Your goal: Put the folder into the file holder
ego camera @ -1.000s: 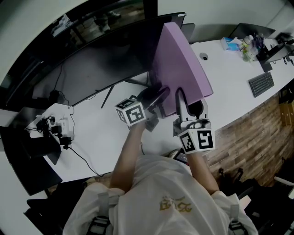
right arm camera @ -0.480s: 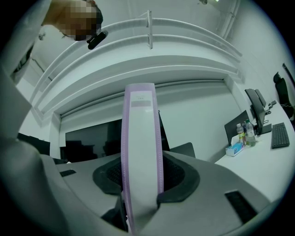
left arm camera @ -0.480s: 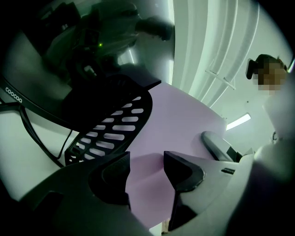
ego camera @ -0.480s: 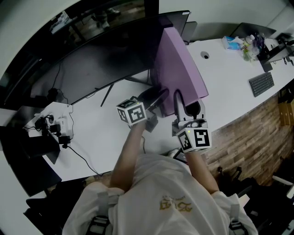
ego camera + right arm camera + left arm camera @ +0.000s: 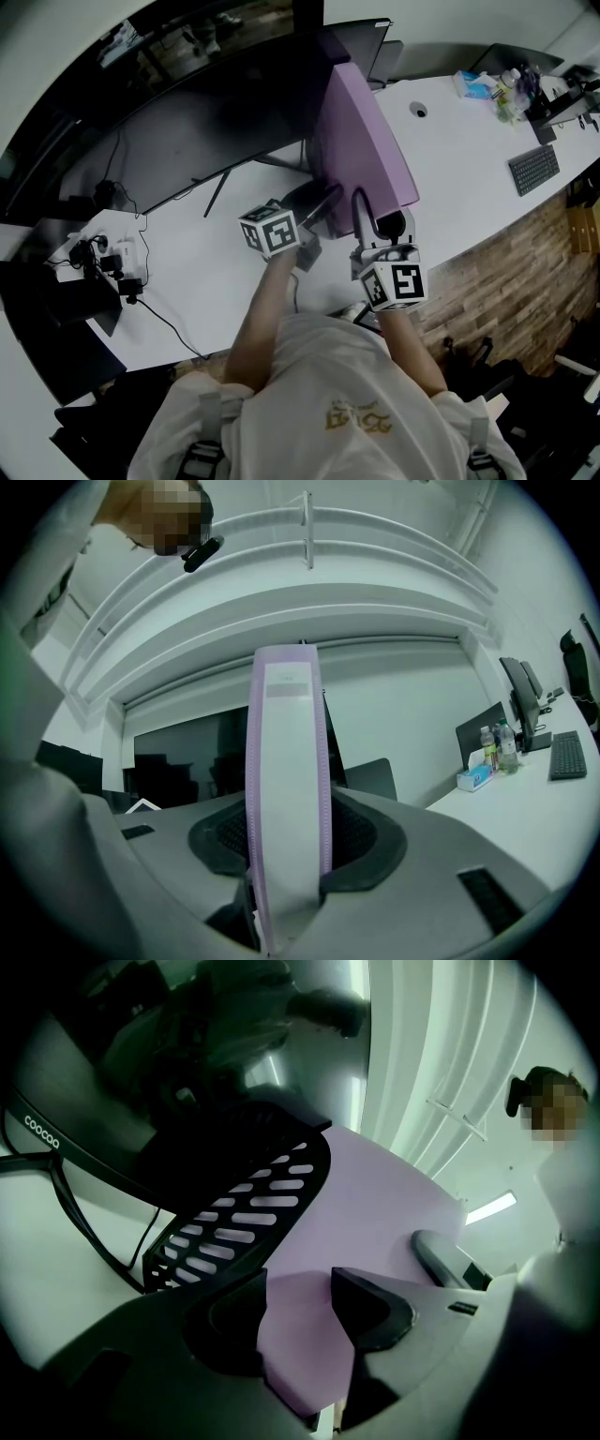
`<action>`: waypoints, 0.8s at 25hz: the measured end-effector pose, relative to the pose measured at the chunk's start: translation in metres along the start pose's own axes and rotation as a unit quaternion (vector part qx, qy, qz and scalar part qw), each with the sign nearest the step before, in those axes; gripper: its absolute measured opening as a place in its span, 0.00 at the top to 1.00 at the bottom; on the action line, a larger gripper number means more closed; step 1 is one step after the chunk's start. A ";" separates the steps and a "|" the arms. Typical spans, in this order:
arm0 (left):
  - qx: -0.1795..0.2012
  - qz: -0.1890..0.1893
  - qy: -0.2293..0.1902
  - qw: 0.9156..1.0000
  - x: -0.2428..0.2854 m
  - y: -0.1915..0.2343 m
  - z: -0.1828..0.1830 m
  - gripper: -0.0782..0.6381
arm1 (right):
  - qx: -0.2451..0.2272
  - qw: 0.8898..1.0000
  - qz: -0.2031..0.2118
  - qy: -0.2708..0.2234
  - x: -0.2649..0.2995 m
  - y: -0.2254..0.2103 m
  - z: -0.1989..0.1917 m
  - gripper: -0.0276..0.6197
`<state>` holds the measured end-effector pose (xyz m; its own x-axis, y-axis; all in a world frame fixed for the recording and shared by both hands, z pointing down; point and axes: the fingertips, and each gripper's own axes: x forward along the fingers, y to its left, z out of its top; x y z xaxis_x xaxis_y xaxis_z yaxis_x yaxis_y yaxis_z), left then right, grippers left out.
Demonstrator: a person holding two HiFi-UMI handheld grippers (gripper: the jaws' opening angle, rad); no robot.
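A thick purple folder (image 5: 361,141) stands tilted on edge over the white desk (image 5: 216,272). My right gripper (image 5: 380,217) is shut on its near spine; in the right gripper view the spine (image 5: 286,789) runs up between both pads of that gripper (image 5: 292,841). The black slotted file holder (image 5: 244,1213) stands just left of the folder, and in the head view it shows as a dark shape (image 5: 298,197). My left gripper (image 5: 323,211) is at the folder's lower left. Its jaws (image 5: 300,1302) are closing, with the folder's lower corner (image 5: 375,1213) between them.
A large dark monitor (image 5: 187,122) on thin legs stands behind the holder. A power strip with cables (image 5: 117,258) lies at the left. A keyboard (image 5: 532,171), a tissue box and bottles (image 5: 473,89) sit at the far right. The desk's front edge runs close to the person.
The folder and my right gripper have shifted slightly left, toward the file holder, and the folder stands a bit steeper. The left gripper has hardly moved.
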<state>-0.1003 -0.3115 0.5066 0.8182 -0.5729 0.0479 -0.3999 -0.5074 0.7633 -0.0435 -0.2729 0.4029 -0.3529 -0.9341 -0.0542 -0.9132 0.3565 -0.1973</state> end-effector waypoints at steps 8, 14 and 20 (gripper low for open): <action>-0.024 0.007 0.011 1.000 -0.003 0.015 -0.013 0.61 | -0.007 1.000 -0.003 0.024 0.000 0.001 -0.022 0.67; -0.030 0.004 0.012 0.999 -0.004 0.019 -0.016 0.63 | -0.019 0.999 -0.006 0.044 0.000 0.003 -0.038 0.67; -0.034 -0.008 0.012 0.999 -0.005 0.020 -0.015 0.64 | -0.036 0.997 -0.016 0.071 0.001 0.006 -0.057 0.66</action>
<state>-0.1065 -0.3089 0.5317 0.8347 -0.5484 0.0502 -0.3581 -0.4714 0.8059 -0.0610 -0.2701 0.4579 -0.3446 -0.9343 0.0915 -0.9347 0.3324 -0.1260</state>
